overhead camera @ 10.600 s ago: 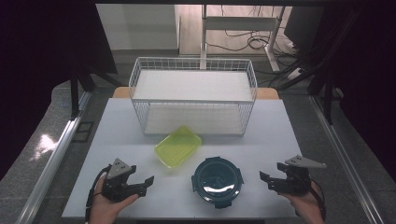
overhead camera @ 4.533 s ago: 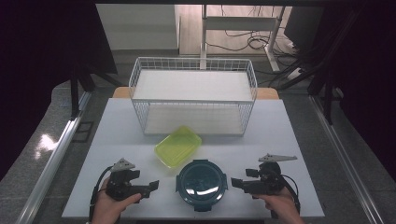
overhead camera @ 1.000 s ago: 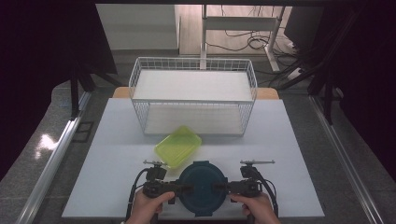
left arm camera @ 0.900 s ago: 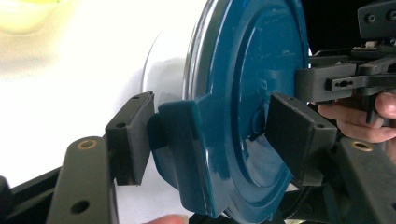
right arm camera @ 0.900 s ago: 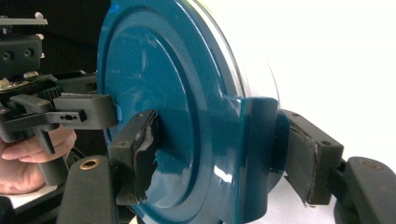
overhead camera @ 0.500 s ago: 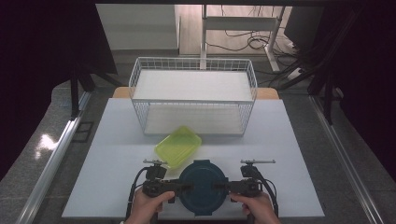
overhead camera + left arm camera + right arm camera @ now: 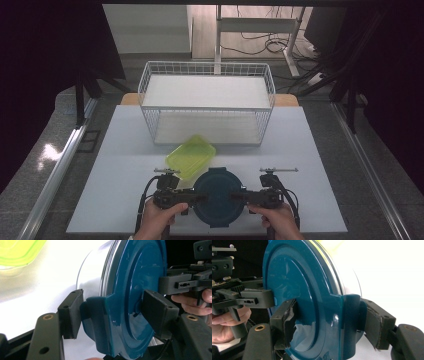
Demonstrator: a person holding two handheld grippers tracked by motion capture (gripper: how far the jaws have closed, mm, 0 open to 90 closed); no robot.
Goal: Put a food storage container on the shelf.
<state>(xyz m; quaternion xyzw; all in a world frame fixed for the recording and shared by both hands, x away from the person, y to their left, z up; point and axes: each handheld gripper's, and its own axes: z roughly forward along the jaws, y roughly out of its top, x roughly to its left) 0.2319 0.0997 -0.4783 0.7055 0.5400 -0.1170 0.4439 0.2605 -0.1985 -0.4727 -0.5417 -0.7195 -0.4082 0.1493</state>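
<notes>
1. At the near left of the white table [image 7: 115,165] in the high view, the left gripper [image 7: 192,198] is held in the person's left hand [image 7: 159,220], its jaws pointed rightward at the container.
2. In the left gripper view, the left gripper [image 7: 112,315] is seen closed on the container's latch tab: one pad is pressed against the tab's outer face and the other lies on the lid's top.
3. Just behind and to the left of the container, a translucent lime-green rectangular plastic box [image 7: 191,156] is seen lying tilted on the table, near the wire basket's front.
4. In the middle of the table's near edge, a round container with a dark teal plastic lid [image 7: 218,196] is gripped from both sides between the two grippers. Whether it is resting on the table or raised off it cannot be told.
5. Behind it, at the far middle of the table, a white rectangular wire basket [image 7: 207,70] is set, well apart from the container.
6. At the near right, the right gripper [image 7: 244,197] is held in the person's right hand [image 7: 276,220], pointed leftward.
7. In the right gripper view, the right gripper [image 7: 329,320] is seen clamped across the opposite latch tab of the lid, with the lid edge between its pads.
</notes>
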